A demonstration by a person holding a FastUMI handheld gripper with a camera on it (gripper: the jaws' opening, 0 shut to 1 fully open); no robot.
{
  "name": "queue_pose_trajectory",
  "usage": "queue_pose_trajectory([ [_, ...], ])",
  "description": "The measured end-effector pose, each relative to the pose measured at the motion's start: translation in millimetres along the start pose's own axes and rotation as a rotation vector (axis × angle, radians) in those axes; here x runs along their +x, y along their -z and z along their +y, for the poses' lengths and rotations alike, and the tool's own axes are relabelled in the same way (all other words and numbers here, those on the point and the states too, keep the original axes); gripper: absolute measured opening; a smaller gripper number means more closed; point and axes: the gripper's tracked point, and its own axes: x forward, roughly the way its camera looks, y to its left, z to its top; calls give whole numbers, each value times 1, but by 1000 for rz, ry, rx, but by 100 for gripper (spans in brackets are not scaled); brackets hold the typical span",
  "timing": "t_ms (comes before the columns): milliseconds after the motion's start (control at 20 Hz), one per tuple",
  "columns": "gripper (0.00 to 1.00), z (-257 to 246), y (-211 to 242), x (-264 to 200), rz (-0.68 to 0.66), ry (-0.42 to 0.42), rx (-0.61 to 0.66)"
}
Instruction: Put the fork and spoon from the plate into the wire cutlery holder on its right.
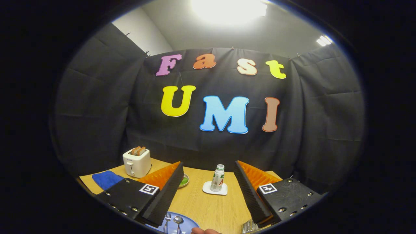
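Note:
My gripper (pixel 208 169) is open, held above the wooden table with nothing between its fingers. Below and near the left finger lies a blue plate (pixel 190 224) with a fork (pixel 167 221) and a spoon (pixel 178 221) side by side on it. The wire cutlery holder (pixel 249 227) peeks out under the right finger, to the right of the plate. Both lie closer than the fingertips.
A white toaster (pixel 137 161) with toast stands at the far left, a blue cloth (pixel 106 179) beside it. A small bottle (pixel 218 178) stands on a white coaster (pixel 215 189) beyond the fingers. A green item (pixel 184 180) sits behind the left finger. A fingertip (pixel 204 231) shows beside the plate.

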Motion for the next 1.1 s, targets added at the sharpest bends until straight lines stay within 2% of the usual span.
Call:
queue_pose_trajectory([
  [350,96,18,73,-23,292,-97,-70],
  [600,96,46,152,-55,612,-178,-46],
  [750,96,54,188,-74,783,-214,-91],
  [1100,97,64,238,-95,1000,-242,-118],
])
